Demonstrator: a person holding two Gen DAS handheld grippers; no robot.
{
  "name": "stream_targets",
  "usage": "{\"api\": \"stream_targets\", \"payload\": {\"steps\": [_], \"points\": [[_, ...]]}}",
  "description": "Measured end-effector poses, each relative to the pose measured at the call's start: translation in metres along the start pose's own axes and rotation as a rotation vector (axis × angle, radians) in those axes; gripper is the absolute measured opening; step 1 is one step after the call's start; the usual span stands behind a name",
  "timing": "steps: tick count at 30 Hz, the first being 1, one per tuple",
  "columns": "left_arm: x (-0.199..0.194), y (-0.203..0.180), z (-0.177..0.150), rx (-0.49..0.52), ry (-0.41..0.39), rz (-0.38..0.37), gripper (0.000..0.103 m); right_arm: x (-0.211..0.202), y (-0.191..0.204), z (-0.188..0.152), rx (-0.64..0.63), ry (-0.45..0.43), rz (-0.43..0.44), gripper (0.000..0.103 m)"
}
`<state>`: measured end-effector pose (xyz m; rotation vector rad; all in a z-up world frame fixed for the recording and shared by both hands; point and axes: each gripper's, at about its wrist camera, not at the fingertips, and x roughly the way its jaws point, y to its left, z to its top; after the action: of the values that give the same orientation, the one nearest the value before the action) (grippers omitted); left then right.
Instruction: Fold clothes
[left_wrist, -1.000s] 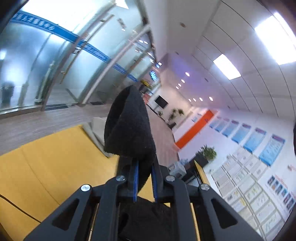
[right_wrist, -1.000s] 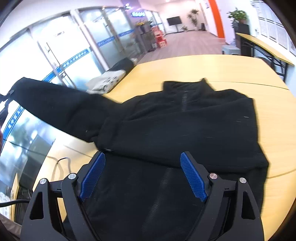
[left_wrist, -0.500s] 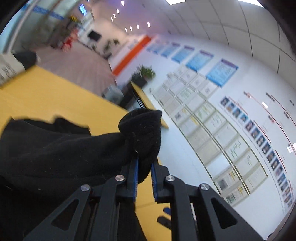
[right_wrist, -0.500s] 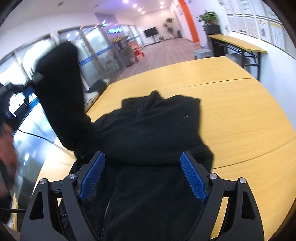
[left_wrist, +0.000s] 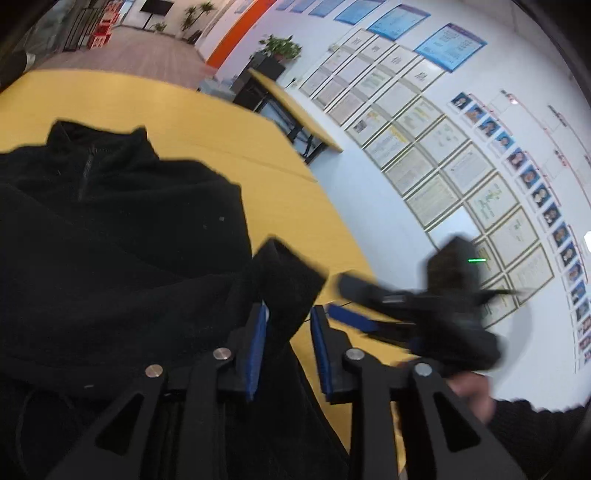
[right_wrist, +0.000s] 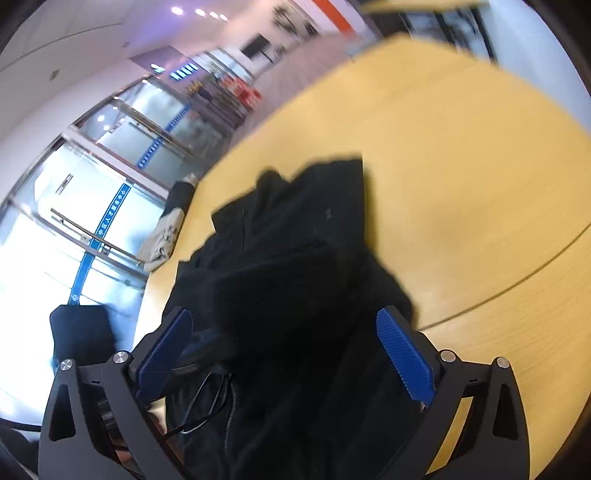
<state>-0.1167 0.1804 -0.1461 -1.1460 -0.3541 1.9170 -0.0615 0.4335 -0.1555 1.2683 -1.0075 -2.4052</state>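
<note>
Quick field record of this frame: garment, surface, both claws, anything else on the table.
garment: black fleece jacket, collar on the far side, lying bunched on the table
sleeve cuff: cuff laid across the jacket body, standing between the left claw's pads
left claw: left claw opening; cuff between the pads, with a gap on its right side
right claw: right claw opening wide over the jacket, nothing gripped
surface: yellow wooden table
other: light folded garment at the table's far left edge
</note>
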Motion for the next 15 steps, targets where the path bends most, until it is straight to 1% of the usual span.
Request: {"api": "stream_targets", "payload": {"steps": [1, 3, 4, 5, 6, 8, 10, 12, 13, 14, 15], "points": [[-0.020, -0.001, 0.003, 0.012, -0.021, -0.010, 0.037, 0.010, -0.005, -0.001, 0.022, 0.030, 0.011, 0.102], [-0.057, 0.011, 0.010, 0.024, -0.081, 0.014, 0.059, 0.034, -0.011, -0.005, 0.058, 0.093, 0.011, 0.102], [-0.076, 0.017, 0.013, 0.030, -0.111, 0.027, 0.065, 0.046, -0.013, -0.009, 0.066, 0.124, 0.006, 0.102], [-0.090, 0.033, 0.019, 0.037, -0.132, 0.079, 0.074, 0.054, -0.013, -0.012, 0.064, 0.135, -0.001, 0.102], [-0.103, 0.050, 0.025, 0.044, -0.152, 0.134, 0.076, 0.061, -0.014, -0.015, 0.060, 0.144, -0.010, 0.102], [-0.116, 0.094, 0.036, 0.036, -0.142, 0.224, 0.076, 0.073, -0.015, -0.020, 0.040, 0.140, -0.068, 0.101], [-0.117, 0.151, 0.047, 0.005, -0.126, 0.286, 0.076, 0.084, -0.014, -0.021, -0.003, 0.151, -0.152, 0.081], [-0.104, 0.199, 0.057, -0.015, -0.071, 0.339, 0.075, 0.086, 0.003, -0.016, -0.108, 0.152, -0.247, 0.030], [-0.098, 0.222, 0.058, -0.030, -0.039, 0.337, 0.074, 0.081, 0.018, -0.010, -0.179, 0.136, -0.287, 0.021], [-0.092, 0.239, 0.056, -0.039, -0.012, 0.335, 0.073, 0.074, 0.029, -0.004, -0.225, 0.116, -0.296, 0.016], [-0.087, 0.255, 0.053, -0.048, 0.014, 0.333, 0.069, 0.063, 0.047, 0.005, -0.270, 0.073, -0.280, 0.012]]}}
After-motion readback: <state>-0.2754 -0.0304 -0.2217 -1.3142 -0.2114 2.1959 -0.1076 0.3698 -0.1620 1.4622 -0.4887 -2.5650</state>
